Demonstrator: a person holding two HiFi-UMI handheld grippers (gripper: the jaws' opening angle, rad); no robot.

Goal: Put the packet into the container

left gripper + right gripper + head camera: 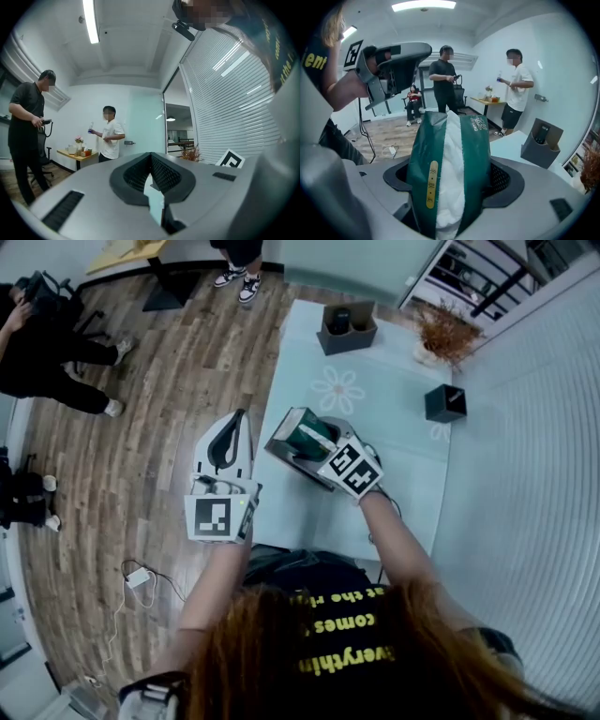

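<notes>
A green and white packet stands upright between the jaws of my right gripper, which is shut on it above the near left part of the pale table. The grey open-top container sits at the table's far end with dark items inside. My left gripper is held up to the left of the packet, over the table's left edge, its jaws shut with nothing between them. It also shows in the right gripper view.
A black cube box and a dried plant stand at the table's right side by the blinds. Several people stand or sit on the wooden floor to the left and beyond. A cable and adapter lie on the floor.
</notes>
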